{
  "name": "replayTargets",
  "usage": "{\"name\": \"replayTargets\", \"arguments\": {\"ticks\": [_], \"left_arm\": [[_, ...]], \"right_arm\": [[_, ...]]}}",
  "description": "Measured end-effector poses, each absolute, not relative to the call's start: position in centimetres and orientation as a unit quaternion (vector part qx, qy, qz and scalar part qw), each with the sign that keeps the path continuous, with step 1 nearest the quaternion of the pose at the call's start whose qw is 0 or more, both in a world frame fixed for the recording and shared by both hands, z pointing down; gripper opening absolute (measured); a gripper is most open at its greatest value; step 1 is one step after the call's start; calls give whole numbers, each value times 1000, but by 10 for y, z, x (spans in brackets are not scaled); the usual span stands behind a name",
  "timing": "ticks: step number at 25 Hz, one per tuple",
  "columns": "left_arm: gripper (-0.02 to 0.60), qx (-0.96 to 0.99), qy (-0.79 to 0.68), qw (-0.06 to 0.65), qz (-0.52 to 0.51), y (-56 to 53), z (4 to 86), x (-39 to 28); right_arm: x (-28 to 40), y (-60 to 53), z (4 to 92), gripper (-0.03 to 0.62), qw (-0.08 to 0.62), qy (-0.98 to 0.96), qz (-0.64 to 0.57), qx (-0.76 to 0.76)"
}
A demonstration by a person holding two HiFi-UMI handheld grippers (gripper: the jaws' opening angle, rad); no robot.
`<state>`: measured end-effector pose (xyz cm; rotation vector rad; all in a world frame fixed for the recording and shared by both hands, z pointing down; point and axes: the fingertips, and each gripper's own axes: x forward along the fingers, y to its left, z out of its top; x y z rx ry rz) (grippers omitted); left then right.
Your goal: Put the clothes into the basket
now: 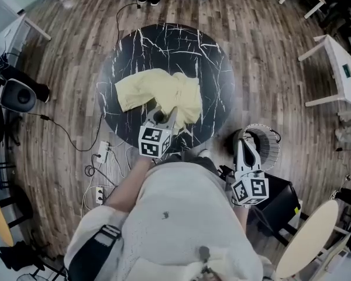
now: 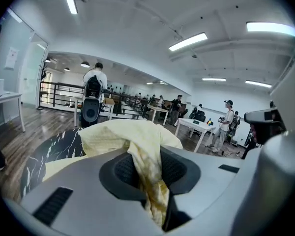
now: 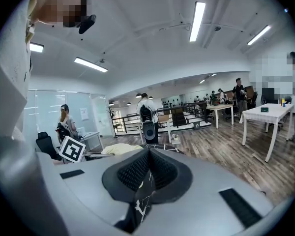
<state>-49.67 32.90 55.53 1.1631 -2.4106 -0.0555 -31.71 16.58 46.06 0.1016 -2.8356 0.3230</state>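
A pale yellow garment (image 1: 152, 89) lies crumpled on the round black marble table (image 1: 164, 43). My left gripper (image 1: 167, 116) is at the table's near edge, shut on a fold of that garment. In the left gripper view the yellow cloth (image 2: 132, 136) bunches up and runs down between the pads of the left gripper (image 2: 148, 173). My right gripper (image 1: 245, 142) hangs off the table to the right, next to a white wire basket (image 1: 273, 148) on the floor. In the right gripper view the right gripper (image 3: 147, 173) has its pads together with nothing held, and the garment (image 3: 119, 149) shows beyond.
Power strips and cables (image 1: 102, 152) lie on the wooden floor left of the table. A speaker (image 1: 17, 95) stands at far left. White tables (image 1: 339, 69) are at right, a black seat (image 1: 281, 204) and a round beige tabletop (image 1: 310, 239) near the basket.
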Motion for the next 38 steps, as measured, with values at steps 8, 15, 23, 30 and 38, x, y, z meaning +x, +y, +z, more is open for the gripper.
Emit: {"name": "replayTargets", "arguments": {"ticks": [8, 15, 23, 30, 38], "left_arm": [[97, 465, -864, 186, -47, 318, 502, -479], [97, 493, -856, 145, -64, 305, 454, -473], [97, 520, -845, 111, -55, 289, 424, -470], [97, 544, -831, 109, -42, 268, 420, -463], [97, 569, -815, 105, -33, 229, 416, -451]], "right_arm": [[-306, 155, 448, 9, 127, -985, 107, 53], [-298, 146, 433, 9, 112, -985, 102, 77], [-282, 139, 430, 9, 110, -983, 103, 104], [-268, 117, 428, 9, 102, -979, 105, 141], [-240, 91, 425, 9, 96, -973, 109, 180]]}}
